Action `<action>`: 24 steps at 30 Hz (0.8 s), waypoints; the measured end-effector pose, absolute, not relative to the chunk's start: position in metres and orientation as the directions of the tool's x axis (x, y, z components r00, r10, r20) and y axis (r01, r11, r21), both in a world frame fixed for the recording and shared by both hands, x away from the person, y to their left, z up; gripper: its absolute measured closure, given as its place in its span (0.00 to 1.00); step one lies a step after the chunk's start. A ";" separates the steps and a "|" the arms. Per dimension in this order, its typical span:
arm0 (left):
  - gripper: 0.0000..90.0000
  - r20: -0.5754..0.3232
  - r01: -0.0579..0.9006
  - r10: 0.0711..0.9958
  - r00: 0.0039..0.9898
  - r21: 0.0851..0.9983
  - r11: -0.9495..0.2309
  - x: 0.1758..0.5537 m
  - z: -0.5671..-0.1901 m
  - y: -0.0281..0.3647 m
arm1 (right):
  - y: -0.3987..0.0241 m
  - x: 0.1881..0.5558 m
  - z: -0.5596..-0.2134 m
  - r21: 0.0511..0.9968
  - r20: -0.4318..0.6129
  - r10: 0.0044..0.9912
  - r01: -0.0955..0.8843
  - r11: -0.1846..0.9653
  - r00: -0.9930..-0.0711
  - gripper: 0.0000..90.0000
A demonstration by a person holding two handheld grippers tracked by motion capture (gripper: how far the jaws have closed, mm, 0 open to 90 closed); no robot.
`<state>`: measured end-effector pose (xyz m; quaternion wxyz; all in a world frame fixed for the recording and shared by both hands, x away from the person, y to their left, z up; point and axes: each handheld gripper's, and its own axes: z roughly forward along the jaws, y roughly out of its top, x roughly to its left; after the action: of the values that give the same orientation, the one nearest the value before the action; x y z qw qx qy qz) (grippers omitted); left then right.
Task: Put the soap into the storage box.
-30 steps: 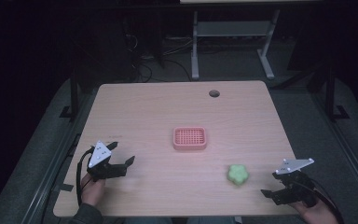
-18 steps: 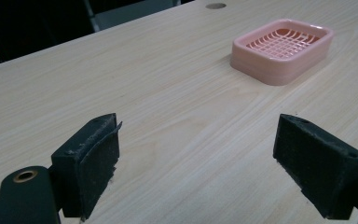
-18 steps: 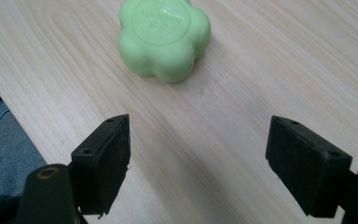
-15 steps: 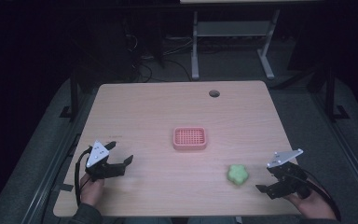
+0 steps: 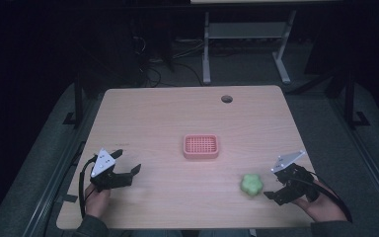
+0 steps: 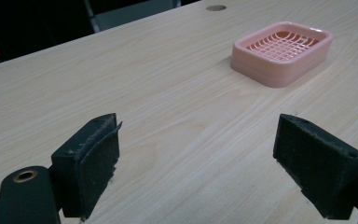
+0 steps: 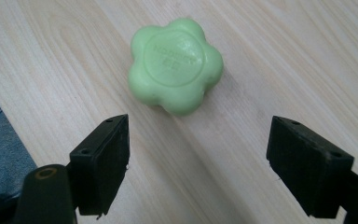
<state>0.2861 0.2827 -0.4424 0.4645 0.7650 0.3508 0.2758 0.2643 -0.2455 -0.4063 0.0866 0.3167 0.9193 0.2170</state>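
Jaws of your right gripper stand wide apart and hold nothing; the green flower-shaped soap lies flat just ahead of them, near the table's front right corner. Your left gripper gapes equally wide over bare wood near the front left corner, with the pink soap dish mid-table, well apart.
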 end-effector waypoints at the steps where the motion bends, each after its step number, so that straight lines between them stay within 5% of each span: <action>1: 0.16 0.095 0.281 0.793 0.602 0.904 -0.322 0.286 -0.442 0.283 | -0.246 0.264 -0.406 0.454 -0.022 0.620 0.545 0.705 -0.784 0.23; 24: 0.16 0.095 0.282 0.793 0.602 0.904 -0.322 0.286 -0.442 0.282 | -0.215 0.287 -0.416 0.407 0.008 0.596 0.548 0.731 -0.803 0.18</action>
<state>0.2862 0.2822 -0.4423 0.4644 0.7649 0.3514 0.2753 0.2866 -0.2154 -0.4156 0.0614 0.3081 0.9284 0.1986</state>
